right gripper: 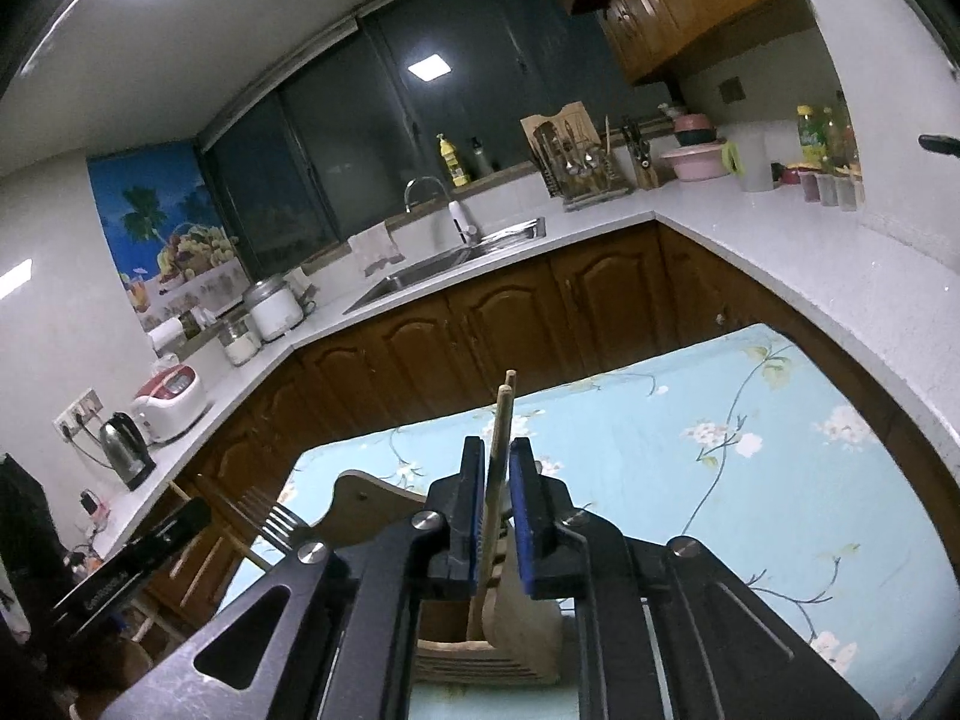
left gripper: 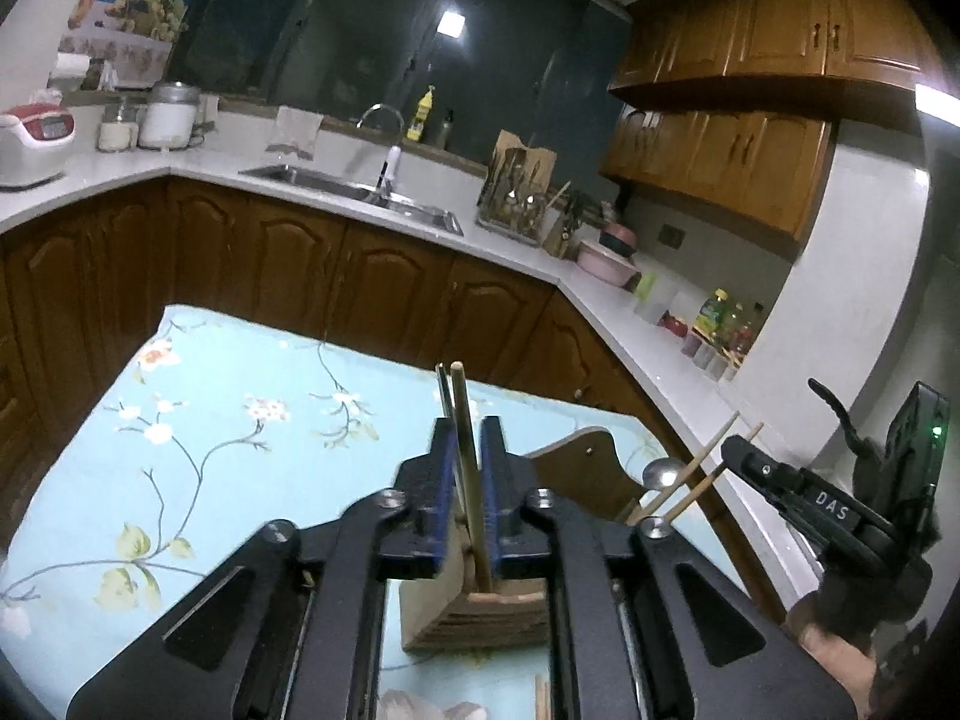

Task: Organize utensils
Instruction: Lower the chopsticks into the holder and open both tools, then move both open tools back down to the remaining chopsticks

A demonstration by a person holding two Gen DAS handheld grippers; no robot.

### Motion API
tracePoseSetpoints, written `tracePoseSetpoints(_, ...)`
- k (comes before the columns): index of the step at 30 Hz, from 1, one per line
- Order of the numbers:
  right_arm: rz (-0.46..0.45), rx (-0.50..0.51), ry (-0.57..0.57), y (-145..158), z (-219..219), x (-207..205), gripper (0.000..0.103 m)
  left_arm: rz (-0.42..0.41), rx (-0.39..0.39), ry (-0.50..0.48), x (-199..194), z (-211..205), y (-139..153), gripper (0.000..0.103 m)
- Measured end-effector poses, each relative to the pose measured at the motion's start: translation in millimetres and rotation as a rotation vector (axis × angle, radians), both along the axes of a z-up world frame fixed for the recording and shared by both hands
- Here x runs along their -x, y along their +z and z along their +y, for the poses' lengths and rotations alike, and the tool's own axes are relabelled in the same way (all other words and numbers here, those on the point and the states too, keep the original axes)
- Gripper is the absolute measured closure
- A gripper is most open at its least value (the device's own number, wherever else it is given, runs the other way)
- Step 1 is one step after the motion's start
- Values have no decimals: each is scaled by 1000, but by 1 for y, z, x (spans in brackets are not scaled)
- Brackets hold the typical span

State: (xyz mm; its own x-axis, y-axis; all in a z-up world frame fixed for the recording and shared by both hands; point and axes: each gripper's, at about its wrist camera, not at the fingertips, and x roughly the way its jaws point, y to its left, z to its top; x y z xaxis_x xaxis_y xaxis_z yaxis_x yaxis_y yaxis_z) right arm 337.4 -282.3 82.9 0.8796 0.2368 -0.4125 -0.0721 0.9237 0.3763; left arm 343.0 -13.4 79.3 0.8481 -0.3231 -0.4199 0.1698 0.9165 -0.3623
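A wooden utensil holder (left gripper: 480, 618) stands on the floral blue tablecloth (left gripper: 210, 450). My left gripper (left gripper: 467, 450) is shut on a pair of chopsticks (left gripper: 462, 414), their lower ends down in the holder. My right gripper (right gripper: 497, 468) is shut on another pair of chopsticks (right gripper: 503, 420), also standing in the holder (right gripper: 498, 642). In the left wrist view the right gripper's body (left gripper: 840, 504) shows at far right, beside two chopsticks (left gripper: 696, 480) and a metal spoon (left gripper: 660, 474). In the right wrist view a fork (right gripper: 270, 522) pokes up left of the holder.
A wooden board (left gripper: 588, 468) rises behind the holder. Beyond the table are brown cabinets (left gripper: 300, 276), a white counter with a sink (left gripper: 360, 192), a dish rack (left gripper: 516, 204), a rice cooker (right gripper: 171, 390) and a kettle (right gripper: 126, 450).
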Motion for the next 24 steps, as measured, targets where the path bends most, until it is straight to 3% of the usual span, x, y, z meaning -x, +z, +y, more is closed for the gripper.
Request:
tracePoseSetpoints(3, -40, -19, -14, 7, -7, 14, 52, -1, 19, 15, 9, 7, 3, 72)
tracePoseSetpoints(5, -74, -33, -31, 12, -11, 26, 45, -2, 34, 19, 16, 12, 4, 63)
tracePoseSetpoints(6, -88, -38, -40, 15, -14, 31, 37, -2, 37, 26, 21, 14, 5, 54)
tracePoseSetpoints(7, -103, -43, -50, 17, -16, 38, 30, -6, 38, 36, 28, 16, 6, 38)
tracePoseSetpoints(8, -122, -48, -60, 20, -19, 46, 17, -11, 38, 48, 33, 18, 6, 28)
tracePoseSetpoints(9, -136, -51, -65, 22, -20, 52, 7, -15, 35, 71, 40, 21, 7, 10)
tracePoseSetpoints(10, -152, -52, -70, 24, -22, 61, 3, -19, 32, 89, 46, 23, 8, 6)
tracePoseSetpoints(17, -165, -11, -63, 25, -23, 109, 0, -5, 29, 77, 90, 33, 1, 4)
tracePoseSetpoints(24, -123, -9, -79, 6, -31, 158, 0, 31, -2, 62, 130, 34, -15, 4)
